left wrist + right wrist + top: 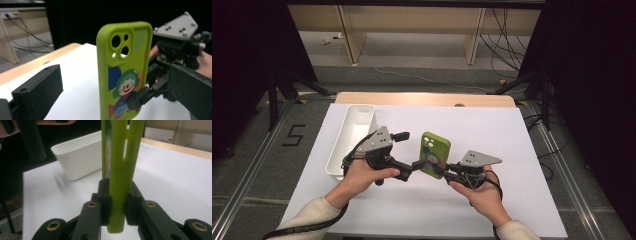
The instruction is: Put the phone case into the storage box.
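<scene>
Right claw (117, 206) clamping green phone case (120, 170) edge-on, left claw (105, 100) wide, empty

The high view is evenly lit from above, and the white sheet (492, 135) on the desk is bright, with soft, short shadows. Both sides of this view are almost black. In the left gripper view the phone case (125, 70) is sharp, while the near jaws are blurred. In the right gripper view the tray (77, 157) is soft.
</scene>
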{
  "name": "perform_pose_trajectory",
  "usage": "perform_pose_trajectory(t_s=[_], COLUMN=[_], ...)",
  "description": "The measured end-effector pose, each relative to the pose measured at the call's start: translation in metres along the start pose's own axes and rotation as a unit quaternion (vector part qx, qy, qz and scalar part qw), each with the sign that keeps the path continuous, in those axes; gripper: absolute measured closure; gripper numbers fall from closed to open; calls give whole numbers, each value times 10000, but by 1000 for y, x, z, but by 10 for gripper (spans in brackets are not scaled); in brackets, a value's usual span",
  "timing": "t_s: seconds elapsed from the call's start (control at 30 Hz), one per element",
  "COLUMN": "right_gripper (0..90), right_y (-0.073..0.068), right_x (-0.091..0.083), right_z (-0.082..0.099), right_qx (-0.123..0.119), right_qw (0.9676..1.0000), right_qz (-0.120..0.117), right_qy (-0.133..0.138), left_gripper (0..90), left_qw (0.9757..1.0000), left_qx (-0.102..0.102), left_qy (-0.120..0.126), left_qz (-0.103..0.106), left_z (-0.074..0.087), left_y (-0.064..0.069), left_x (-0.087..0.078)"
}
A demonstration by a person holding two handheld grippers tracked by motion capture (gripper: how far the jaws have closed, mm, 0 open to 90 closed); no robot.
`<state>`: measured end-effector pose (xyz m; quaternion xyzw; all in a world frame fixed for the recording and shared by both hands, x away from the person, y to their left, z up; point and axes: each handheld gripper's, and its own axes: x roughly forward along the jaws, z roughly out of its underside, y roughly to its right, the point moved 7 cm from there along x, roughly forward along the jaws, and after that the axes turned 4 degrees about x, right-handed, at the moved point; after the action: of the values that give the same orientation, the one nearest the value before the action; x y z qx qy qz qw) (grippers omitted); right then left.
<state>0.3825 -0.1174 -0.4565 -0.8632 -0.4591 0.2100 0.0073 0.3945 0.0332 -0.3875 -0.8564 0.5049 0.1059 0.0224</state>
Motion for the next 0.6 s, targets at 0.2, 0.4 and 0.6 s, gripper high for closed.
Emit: perform_pose_trajectory(t_s=[0.2,0.4,0.6], right_gripper=[782,782,781], right_y=[4,4,6], right_x=[3,8,11], right_z=[-3,-5,-6], right_qx=[38,62,76], right_qw=[9993,9981,9973], right_qz=[366,603,724], right_qy=[102,82,83], left_gripper=[0,0,0], left_qw=[9993,9984,9974], left_qx=[14,123,211], left_qy=[132,195,183], left_qz=[-336,-523,-670], left_z=[-10,-16,-19], left_y=[-1,2,2], left_x=[7,17,28])
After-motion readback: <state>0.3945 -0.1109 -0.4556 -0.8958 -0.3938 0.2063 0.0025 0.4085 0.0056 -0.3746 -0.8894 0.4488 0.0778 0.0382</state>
